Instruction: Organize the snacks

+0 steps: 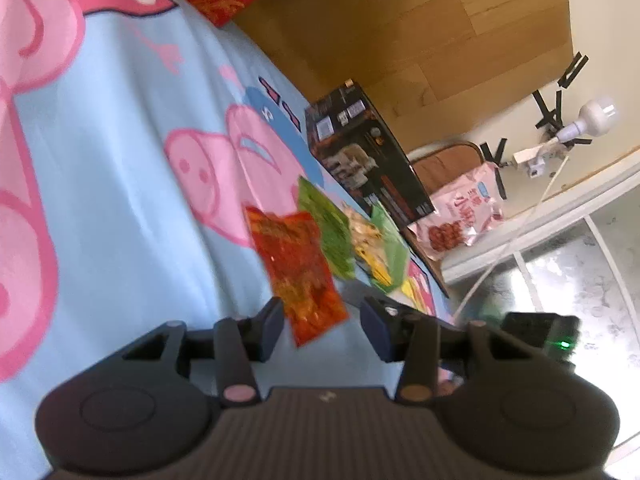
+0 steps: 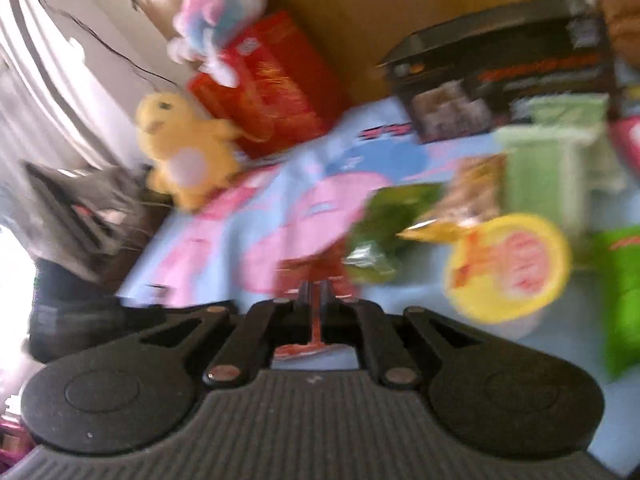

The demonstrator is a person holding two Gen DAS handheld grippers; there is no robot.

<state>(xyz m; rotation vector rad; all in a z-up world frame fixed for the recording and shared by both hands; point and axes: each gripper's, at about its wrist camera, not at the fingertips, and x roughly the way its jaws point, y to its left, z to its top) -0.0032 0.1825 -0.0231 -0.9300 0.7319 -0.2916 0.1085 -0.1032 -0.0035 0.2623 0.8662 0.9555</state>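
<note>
Bed blanket (image 1: 120,168), blue with pink pig print, carries everything. Black box (image 1: 368,156) at far edge. Green packet (image 1: 326,228) just beside red snack packet (image 1: 298,268). Left gripper (image 1: 324,322) spread wide, empty. Right gripper (image 2: 316,296) clenched on red snack packet (image 2: 320,276).

Blanket (image 1: 120,184): lay beneath the snack packets.
Box (image 1: 368,152): stood behind the packets.
Foremost packet (image 1: 300,264): overlapped the packet (image 1: 328,224) behind it.
Plush duck (image 2: 184,152): sat left of the box.
</note>
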